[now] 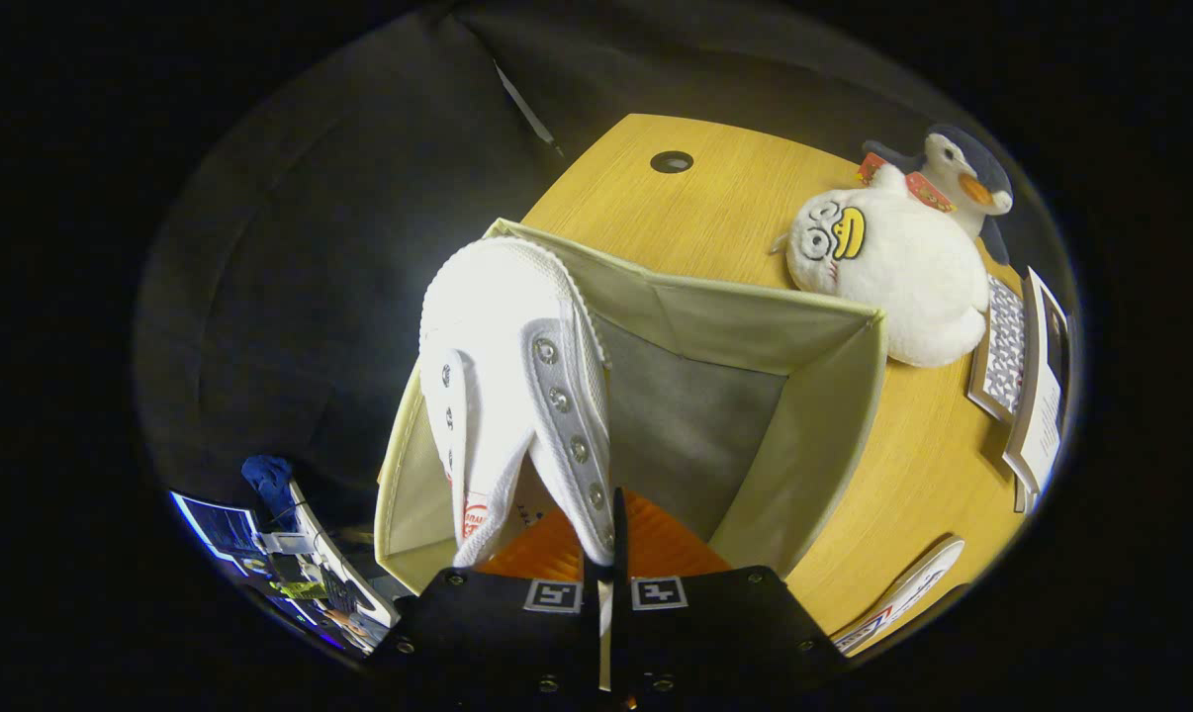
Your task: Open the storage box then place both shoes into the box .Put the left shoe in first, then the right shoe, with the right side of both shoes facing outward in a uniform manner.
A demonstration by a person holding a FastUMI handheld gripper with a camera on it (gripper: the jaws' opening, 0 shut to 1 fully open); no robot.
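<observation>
One shoe (512, 386) hangs from the fingers (606, 554) in the gripper view, pinched by the edge of its eyelet flap at bottom centre of the frame, both fingers closed on that strip of canvas. Its long axis runs straight away from the fingers, the white toe at the far end, up toward the middle of the frame. It hangs over the left wall of the open box (834, 415), whose grey floor shows just right of the shoe and beyond the fingers. So the shoe looks to need carrying rightward and down to clear that wall. No other shoe lies inside that I can see. On the surface (715, 198), upper right, two plush toys (893, 257) sit just beside the box's far corner.
</observation>
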